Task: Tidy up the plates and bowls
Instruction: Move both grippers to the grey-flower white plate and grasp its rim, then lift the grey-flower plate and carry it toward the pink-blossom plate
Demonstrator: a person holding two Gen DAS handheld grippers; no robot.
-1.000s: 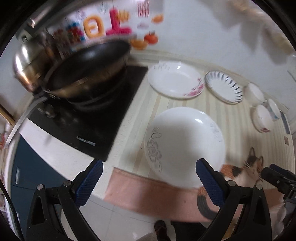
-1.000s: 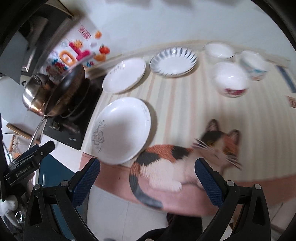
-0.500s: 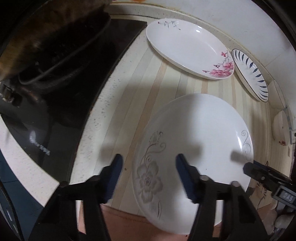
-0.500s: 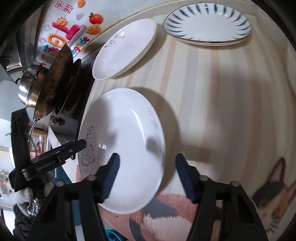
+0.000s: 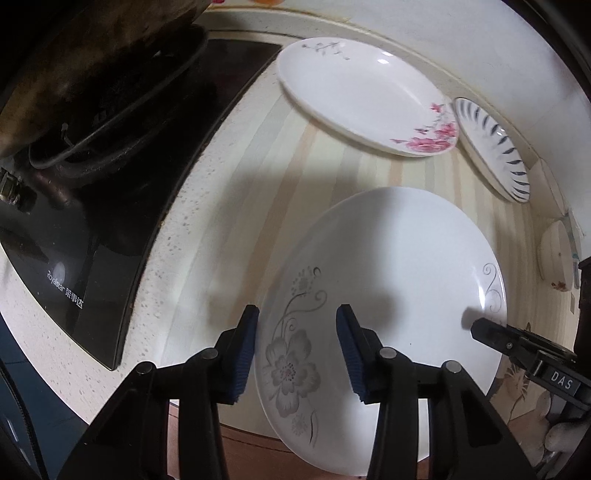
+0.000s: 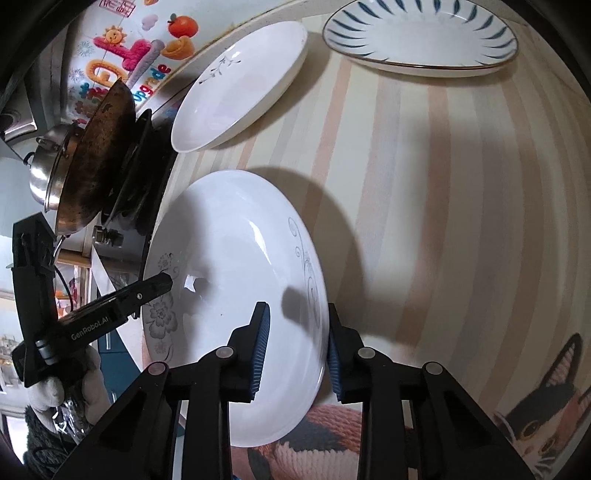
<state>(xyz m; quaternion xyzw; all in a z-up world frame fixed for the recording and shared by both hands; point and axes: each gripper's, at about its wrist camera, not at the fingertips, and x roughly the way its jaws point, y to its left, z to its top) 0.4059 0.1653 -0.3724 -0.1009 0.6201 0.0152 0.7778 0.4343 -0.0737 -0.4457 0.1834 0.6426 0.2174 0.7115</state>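
Big white plate (image 5: pixel 388 280) with the grey flower sits on the worktop (image 5: pixel 229 206) beside the stove (image 5: pixel 85 206). My left gripper (image 5: pixel 295 354) and right gripper (image 6: pixel 295 354) straddle opposite rims, half-open, gripping nothing yet.

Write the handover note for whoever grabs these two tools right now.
Left tool: open, astride the near-left rim of the big white plate.
Right tool: open, astride the same plate's right rim.
Neither has closed; the plate lies on the striped mat.
Behind it: the pink-flower plate and the blue-striped plate, apart. One bowl shows at the right edge.
Done: nothing stacked.
Left: all stacking.
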